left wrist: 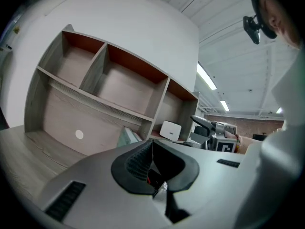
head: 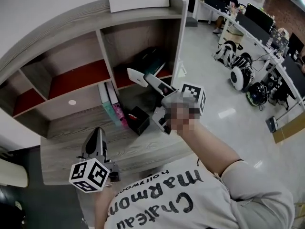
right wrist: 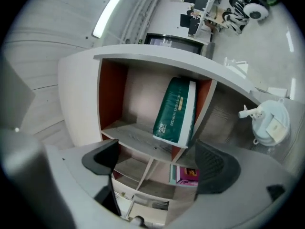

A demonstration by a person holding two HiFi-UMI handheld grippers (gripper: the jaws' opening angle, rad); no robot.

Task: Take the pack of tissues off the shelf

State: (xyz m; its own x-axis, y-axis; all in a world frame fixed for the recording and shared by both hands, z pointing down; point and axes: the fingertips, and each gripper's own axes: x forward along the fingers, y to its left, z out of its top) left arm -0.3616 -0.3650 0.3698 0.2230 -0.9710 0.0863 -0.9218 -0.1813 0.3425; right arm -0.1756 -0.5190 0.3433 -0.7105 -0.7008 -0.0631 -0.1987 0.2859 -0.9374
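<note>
Left gripper [head: 97, 136]: fingers shut, empty, low over counter [head: 138, 149]; leave it parked. Right gripper [right wrist: 159, 160]: fingers wide, empty, facing shelf [right wrist: 136, 138]. Pack of tissues [right wrist: 175, 111] leans against side wall of upper compartment. Match your fingers to its tilt, straddle narrow faces, then close.

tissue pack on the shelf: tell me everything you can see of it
The dark green plastic-wrapped tissue pack is a soft oblong with a white side face, gold lettering and a small white logo. It stands on end in an upper shelf compartment, tilted. Its base is on the grey wood-grain shelf board and its white side apparently leans against the compartment's right wall. Nothing grips it.
</note>
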